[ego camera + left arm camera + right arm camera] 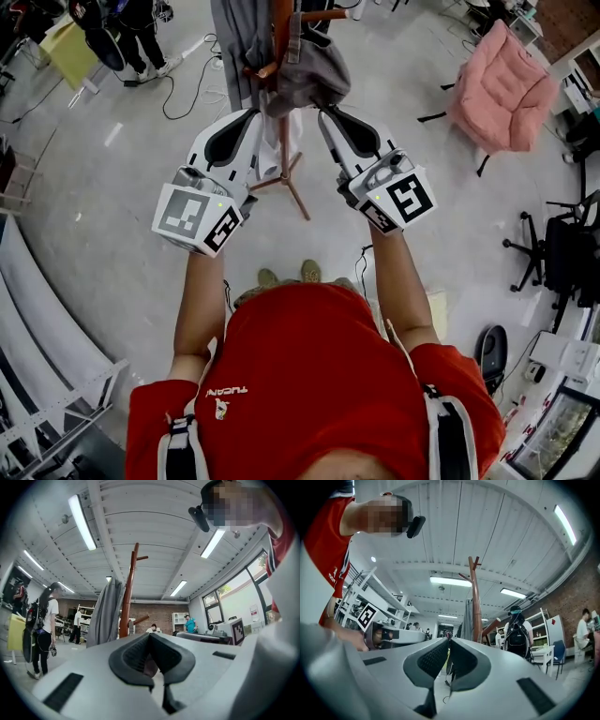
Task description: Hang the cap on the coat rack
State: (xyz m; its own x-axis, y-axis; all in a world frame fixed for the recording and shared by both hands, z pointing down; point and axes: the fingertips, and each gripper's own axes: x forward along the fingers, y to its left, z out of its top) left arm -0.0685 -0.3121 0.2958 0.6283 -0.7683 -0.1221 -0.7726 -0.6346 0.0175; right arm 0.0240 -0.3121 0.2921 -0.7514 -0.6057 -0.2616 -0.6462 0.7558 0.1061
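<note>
Cap (309, 73) of grey-brown cloth hangs high on the wooden coat rack (283, 150), beside a grey garment (239, 37) on the same pole, above the pale floor (112, 216). The left tongs (256, 116) and right tongs (322, 114) are raised on either side of the pole, their tips just by the cap's lower edge. Each gripper view shows its pads brought together at the tip; the right tongs hold nothing, and a brownish patch shows in the hollow of the left pair, though I cannot tell what it is.
</note>
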